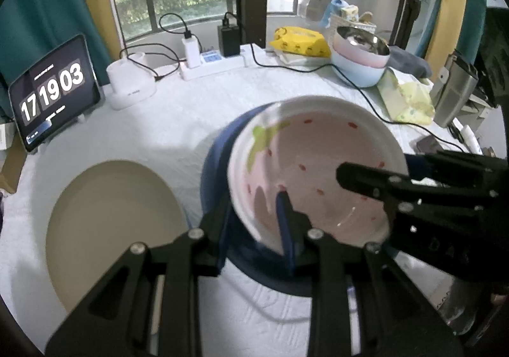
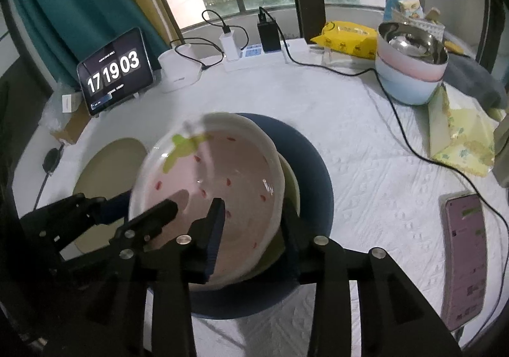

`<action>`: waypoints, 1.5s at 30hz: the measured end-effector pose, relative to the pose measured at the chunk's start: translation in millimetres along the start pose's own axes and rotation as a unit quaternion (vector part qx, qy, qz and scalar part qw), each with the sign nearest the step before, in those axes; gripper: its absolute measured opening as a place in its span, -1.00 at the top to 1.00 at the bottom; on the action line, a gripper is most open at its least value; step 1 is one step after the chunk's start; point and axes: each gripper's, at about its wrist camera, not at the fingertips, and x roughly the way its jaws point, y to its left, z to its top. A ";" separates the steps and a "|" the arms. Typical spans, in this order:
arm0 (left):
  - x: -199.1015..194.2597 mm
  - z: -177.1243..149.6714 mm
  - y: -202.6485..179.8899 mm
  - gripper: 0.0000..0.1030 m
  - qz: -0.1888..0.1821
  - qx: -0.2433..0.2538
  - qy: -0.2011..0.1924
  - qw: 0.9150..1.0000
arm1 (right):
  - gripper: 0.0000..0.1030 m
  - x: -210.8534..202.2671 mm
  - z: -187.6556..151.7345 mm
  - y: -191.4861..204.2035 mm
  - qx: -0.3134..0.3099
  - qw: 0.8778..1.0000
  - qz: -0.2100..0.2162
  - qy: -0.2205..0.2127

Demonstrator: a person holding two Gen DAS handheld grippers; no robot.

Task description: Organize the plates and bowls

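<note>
Both tools first: left tool (image 1: 254,214) is clamped on the near rim of the strawberry plate (image 1: 318,172), one finger inside the dish, one under it. Right tool (image 2: 251,214) straddles the same plate's rim w/ its fingers apart; I see a gap on the outer side, so it looks let go or nearly.

Going big to small: white-covered desk (image 2: 366,166); navy plate (image 2: 315,166) flat on it; a pale green plate (image 2: 291,179) on that; strawberry plate tilted on top, not seated. Beige plate (image 1: 111,223) sits apart on the desk, to the left. Stacked bowls (image 2: 410,71) at the far right, steel one on top.

Step, IMO: stacking the strawberry plate onto the pile. Next calls for lowering it level and centred, then opening the left tool and backing both out w/o dragging the rim.
</note>
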 end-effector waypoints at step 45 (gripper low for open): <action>-75.1 -13.3 20.5 0.08 0.013 -0.035 -0.111 0.993 | 0.02 -65.7 -7.8 24.2 -0.043 0.994 -0.060 -0.086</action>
